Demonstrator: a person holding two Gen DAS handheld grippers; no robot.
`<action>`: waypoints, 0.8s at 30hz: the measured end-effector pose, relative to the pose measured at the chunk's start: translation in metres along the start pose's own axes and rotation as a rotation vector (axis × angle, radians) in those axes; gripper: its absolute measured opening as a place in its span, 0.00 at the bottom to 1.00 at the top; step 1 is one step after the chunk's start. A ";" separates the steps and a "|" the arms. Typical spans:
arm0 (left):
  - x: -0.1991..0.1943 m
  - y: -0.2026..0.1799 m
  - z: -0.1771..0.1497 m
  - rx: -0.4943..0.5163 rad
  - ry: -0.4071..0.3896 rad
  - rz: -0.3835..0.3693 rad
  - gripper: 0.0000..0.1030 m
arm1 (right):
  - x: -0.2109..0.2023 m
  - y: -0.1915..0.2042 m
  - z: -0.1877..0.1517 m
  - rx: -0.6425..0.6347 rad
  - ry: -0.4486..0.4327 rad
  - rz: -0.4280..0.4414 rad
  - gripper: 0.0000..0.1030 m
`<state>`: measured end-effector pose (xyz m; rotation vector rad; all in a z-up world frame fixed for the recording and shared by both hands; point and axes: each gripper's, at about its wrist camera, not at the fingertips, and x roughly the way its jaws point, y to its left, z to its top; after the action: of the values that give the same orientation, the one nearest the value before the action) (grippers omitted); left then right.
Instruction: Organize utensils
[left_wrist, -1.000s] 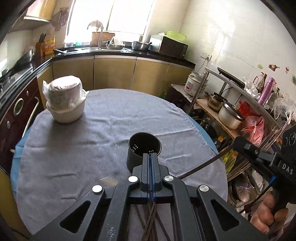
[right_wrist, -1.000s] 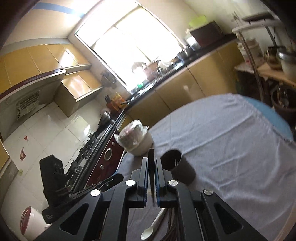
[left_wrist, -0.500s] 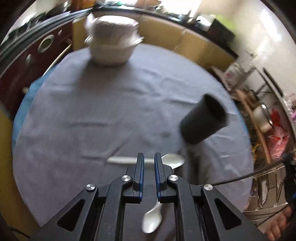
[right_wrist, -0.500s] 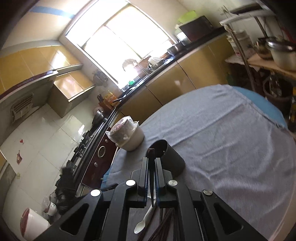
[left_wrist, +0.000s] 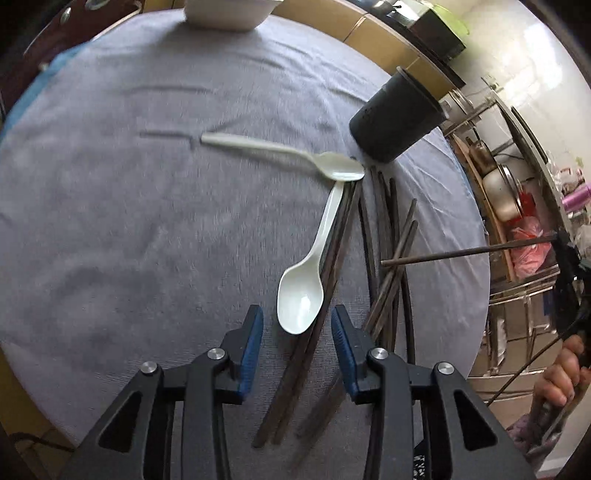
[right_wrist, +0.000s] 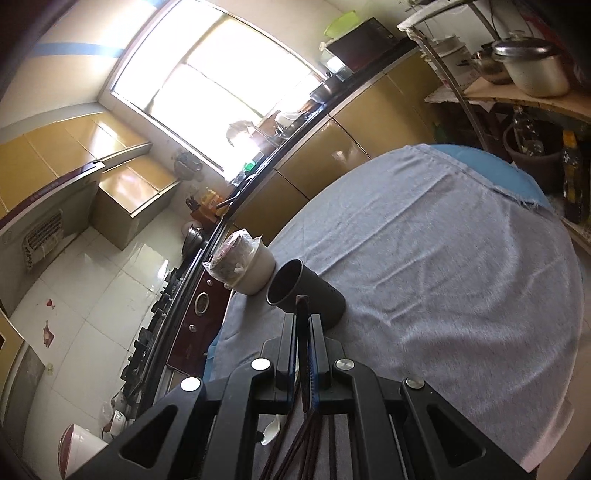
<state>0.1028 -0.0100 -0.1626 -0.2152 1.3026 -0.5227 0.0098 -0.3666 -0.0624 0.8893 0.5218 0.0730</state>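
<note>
over the grey cloth (left_wrist: 129, 221), the left wrist view has swung down since a second ago, so a pick looks next: left gripper (left_wrist: 297, 325) jaws opening, empty, straddling the near white spoon (left_wrist: 301, 295) beside the chopsticks (left_wrist: 384, 229). from the right wrist, right gripper (right_wrist: 303, 325) is clamped on one chopstick (right_wrist: 303, 354), behind the dark holder (right_wrist: 306, 291).

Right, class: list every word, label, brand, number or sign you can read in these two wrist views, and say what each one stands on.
Nothing can be read for certain in either view.
Pale lettering on the dark red range hood strip: too small to read.
Label on the yellow box on the counter: blurred.
Yellow label on the dark bottle under the shelf: blurred.
</note>
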 end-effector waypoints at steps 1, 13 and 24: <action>0.002 0.000 0.000 -0.009 -0.012 -0.008 0.38 | 0.001 -0.001 -0.002 0.007 0.003 0.003 0.06; 0.003 -0.002 0.005 0.000 -0.080 -0.049 0.03 | 0.003 0.010 -0.010 -0.019 0.019 0.009 0.06; -0.038 -0.002 0.020 0.042 -0.154 -0.037 0.03 | 0.005 0.035 -0.010 -0.085 -0.008 0.022 0.06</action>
<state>0.1150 0.0041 -0.1238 -0.2403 1.1384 -0.5534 0.0149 -0.3359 -0.0430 0.8126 0.4979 0.1110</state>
